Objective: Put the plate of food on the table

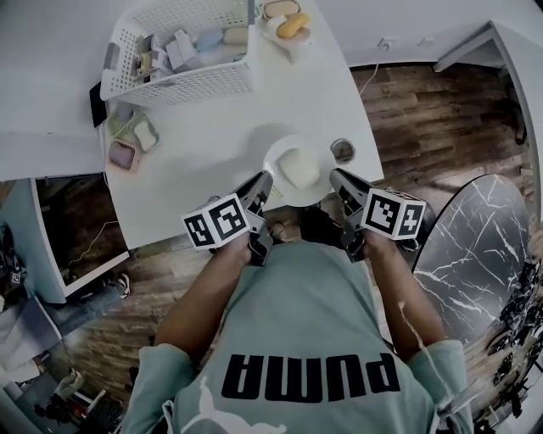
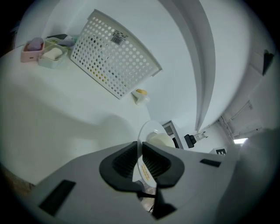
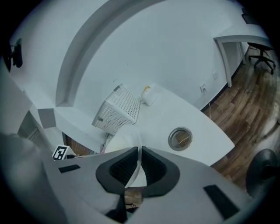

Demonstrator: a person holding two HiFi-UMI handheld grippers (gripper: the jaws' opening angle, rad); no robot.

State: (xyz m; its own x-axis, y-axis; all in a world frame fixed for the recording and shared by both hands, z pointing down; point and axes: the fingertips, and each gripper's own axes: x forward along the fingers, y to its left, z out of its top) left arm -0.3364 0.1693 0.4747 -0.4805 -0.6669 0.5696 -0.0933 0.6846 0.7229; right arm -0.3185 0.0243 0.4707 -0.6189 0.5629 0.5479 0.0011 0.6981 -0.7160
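Note:
A white plate (image 1: 276, 158) carrying a pale round bun (image 1: 299, 167) sits over the near edge of the white table (image 1: 212, 144). My left gripper (image 1: 261, 188) is shut on the plate's left rim, and my right gripper (image 1: 338, 181) is shut on its right rim. In the left gripper view the plate's rim (image 2: 147, 129) stands edge-on between the jaws of the left gripper (image 2: 141, 162), with the bun (image 2: 161, 140) beyond. The right gripper view shows the plate (image 3: 124, 140) pinched in the right gripper (image 3: 139, 168). I cannot tell whether the plate touches the table.
A white perforated basket (image 1: 182, 51) with several small items stands at the back of the table. Soap dishes (image 1: 131, 144) lie to its left and a small dish with yellow food (image 1: 288, 25) at the back. A round cable hole (image 1: 343, 151) is right of the plate. A dark marble table (image 1: 475, 246) stands at right.

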